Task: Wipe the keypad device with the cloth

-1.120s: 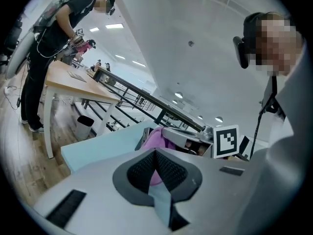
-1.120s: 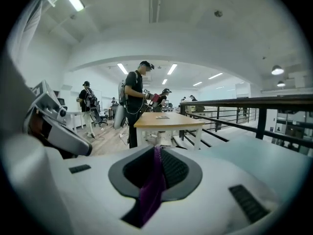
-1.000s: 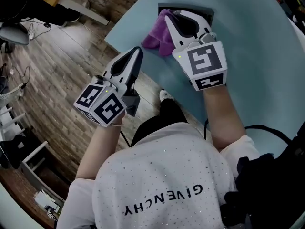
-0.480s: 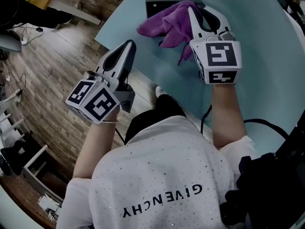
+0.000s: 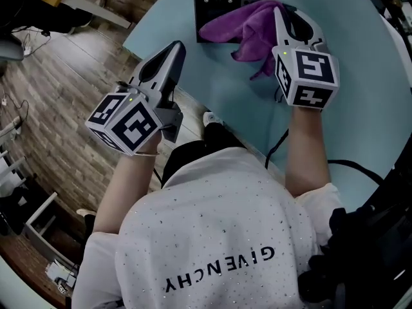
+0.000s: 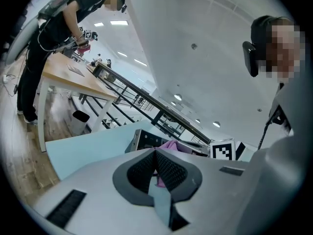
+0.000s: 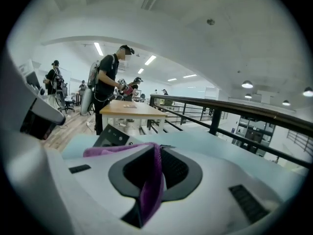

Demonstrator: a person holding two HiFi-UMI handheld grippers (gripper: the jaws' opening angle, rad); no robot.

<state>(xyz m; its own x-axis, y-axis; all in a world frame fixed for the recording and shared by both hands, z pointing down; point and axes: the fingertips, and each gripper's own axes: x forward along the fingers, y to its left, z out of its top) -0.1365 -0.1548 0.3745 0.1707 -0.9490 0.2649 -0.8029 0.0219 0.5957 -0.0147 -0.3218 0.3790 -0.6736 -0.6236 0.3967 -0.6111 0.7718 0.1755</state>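
The right gripper (image 5: 280,18), clamped on the purple cloth (image 5: 248,28), holds it over the keypad device (image 5: 214,6) just to its left on the counter (image 5: 367,108); the left gripper (image 5: 175,50), jaws together and empty, sits farther off.

The cloth (image 5: 248,28) is purple, bright against the dark grey, nearly black keypad device (image 5: 215,8) at the far edge of the pale blue-green surface (image 5: 360,89). The left claw (image 5: 179,45) and the right claw (image 5: 279,11) are light grey, black and ribbed on the inside, and white with black square markers at the near end. On the left, the floor (image 5: 45,102) shows brown wood planks. The near shirt (image 5: 212,237) is white, finely speckled, with black lettering.
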